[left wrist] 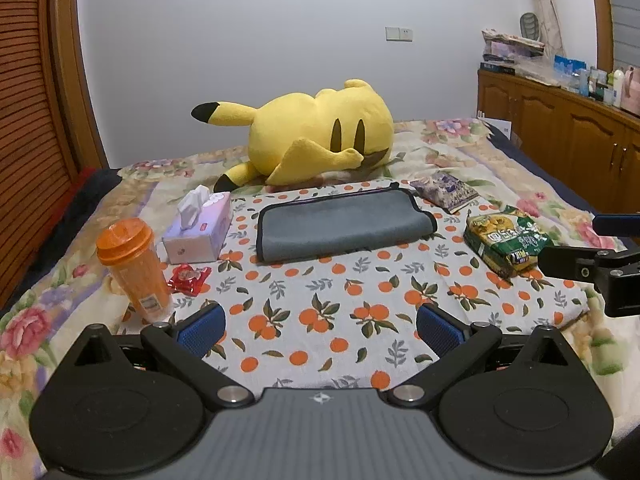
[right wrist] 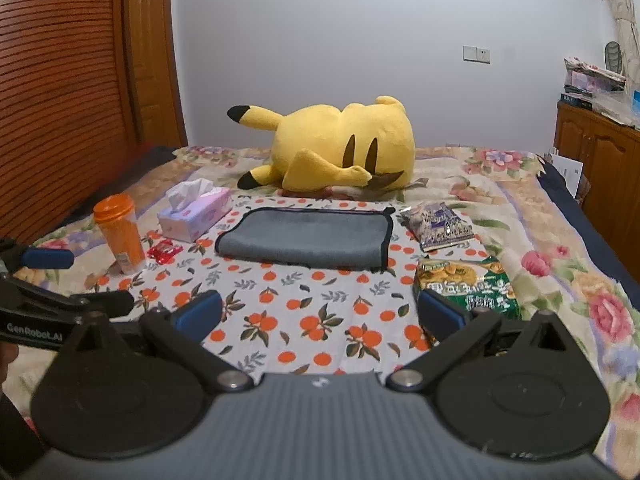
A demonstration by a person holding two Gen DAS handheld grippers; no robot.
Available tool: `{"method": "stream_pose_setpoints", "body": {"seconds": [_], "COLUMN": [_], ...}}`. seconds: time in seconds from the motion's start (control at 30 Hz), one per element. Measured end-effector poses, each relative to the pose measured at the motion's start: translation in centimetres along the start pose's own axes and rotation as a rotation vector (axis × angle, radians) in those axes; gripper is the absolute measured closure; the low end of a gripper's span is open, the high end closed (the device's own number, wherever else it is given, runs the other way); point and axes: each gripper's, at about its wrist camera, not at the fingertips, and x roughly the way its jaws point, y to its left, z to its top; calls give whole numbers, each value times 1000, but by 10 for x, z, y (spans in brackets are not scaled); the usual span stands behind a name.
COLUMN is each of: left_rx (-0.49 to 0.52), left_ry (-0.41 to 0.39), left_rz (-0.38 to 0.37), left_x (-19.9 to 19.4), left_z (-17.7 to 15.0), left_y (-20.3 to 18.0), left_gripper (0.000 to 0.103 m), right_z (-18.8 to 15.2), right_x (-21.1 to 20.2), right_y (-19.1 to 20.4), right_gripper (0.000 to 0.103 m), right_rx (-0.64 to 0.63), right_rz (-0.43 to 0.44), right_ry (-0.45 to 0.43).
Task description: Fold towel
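Left wrist view: left gripper (left wrist: 320, 330) at 6 o'clock, blue pads (left wrist: 202, 330) spread wide apart, grasping nothing, only the orange-print cloth (left wrist: 320, 280) between them. Grey towel (left wrist: 344, 220) with black edging at 12 o'clock from the gripper, lying folded on the orange-print cloth, well apart from both pads. Tissue box (left wrist: 200, 226) at 10 o'clock, just beside the towel's left edge. Orange cup (left wrist: 134, 264) with lid at 9 o'clock, upright, near the small red packet (left wrist: 188, 278). Yellow plush toy (left wrist: 316, 132) at 12 o'clock, behind the towel, lying on its side on the flowered bedspread (left wrist: 520, 184). Purple snack bag (left wrist: 444, 190) at 1 o'clock, near the towel's far right corner. Green snack bag (left wrist: 508, 240) at 3 o'clock, and beyond it the right gripper (left wrist: 592, 248) entering from the edge, only partly seen there.

Right wrist view: right gripper (right wrist: 320, 312) at 6 o'clock, pads released and wide apart, holding nothing. Towel (right wrist: 306, 240) at 12 o'clock, flat and folded, touched by no finger. Green snack bag (right wrist: 468, 284) at 3 o'clock, partly behind the right pad (right wrist: 440, 312). Purple snack bag (right wrist: 440, 226) at 1 o'clock. Orange cup (right wrist: 120, 232) and tissue box (right wrist: 196, 216) at 10 o'clock. Left gripper (right wrist: 60, 280) at 9 o'clock, at the picture's edge. Wooden cabinet (right wrist: 600, 148) at 3 o'clock, against the wall.
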Motion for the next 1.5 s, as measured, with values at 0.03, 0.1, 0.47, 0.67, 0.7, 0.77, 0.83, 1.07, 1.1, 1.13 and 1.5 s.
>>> {"method": "stream_pose_setpoints", "body": {"seconds": [0.03, 0.1, 0.47, 0.67, 0.7, 0.77, 0.83, 1.07, 1.1, 1.13, 1.5], "left_rx": [-2, -10, -34, -59, -61, -70, -83, -88, -86, -85, -83], "left_ry": [2, 5, 30, 39, 40, 42, 40, 19, 18, 17, -27], "left_rz": [0, -2, -3, 1, 2, 4, 6, 15, 17, 18, 44], "left_x": [0, -2, -6, -4, -3, -3, -2, -6, -6, -6, -16], "left_z": [-2, -6, -29, -39, -40, -42, -44, -46, -47, -47, -47], "left_y": [0, -1, -7, -3, -2, 0, 2, 3, 3, 3, 4], "left_gripper": [0, 0, 0, 0, 0, 0, 0, 0, 0, 0, 0], "right_z": [-2, -6, -29, -38, -39, -41, -45, -47, -47, -47, -47], "right_x": [0, -1, -6, -5, -5, -4, -1, 3, 3, 2, -4], "right_y": [1, 0, 3, -1, -2, -2, -2, -6, -6, -6, -6], "right_gripper": [0, 0, 0, 0, 0, 0, 0, 0, 0, 0, 0], "right_rx": [2, 7, 16, 23, 25, 22, 19, 35, 34, 34, 27], "right_rz": [0, 2, 5, -6, -8, -15, -20, -33, -36, -38, -53], "right_ry": [2, 6, 30, 37, 35, 30, 38, 40, 40, 39, 12]}}
